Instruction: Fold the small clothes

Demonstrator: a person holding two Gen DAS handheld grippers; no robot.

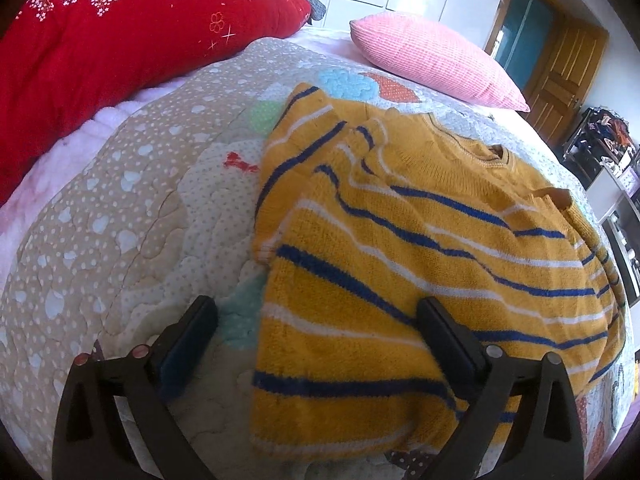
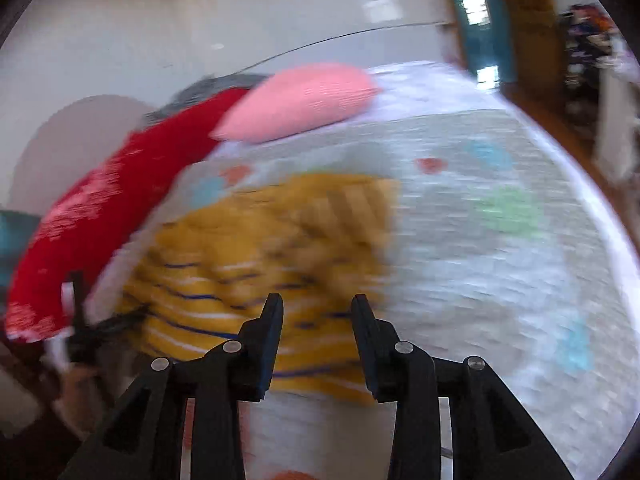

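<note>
My left gripper (image 1: 316, 320) is spread wide, straddling the near-left hem of the striped sweater (image 1: 420, 240), whose length runs toward one o'clock across the quilt (image 1: 120, 220), while my right gripper (image 2: 317, 308), also parted and empty, hovers at its near edge.

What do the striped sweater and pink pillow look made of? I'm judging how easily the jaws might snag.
Sweater: seems a fuzzy knit yarn, matte mustard with blue and white stripes; ribbed collar and visible loops. Pink pillow: looks like a soft waffle-textured fabric cover, matte; exact fibre can't be told.
</note>
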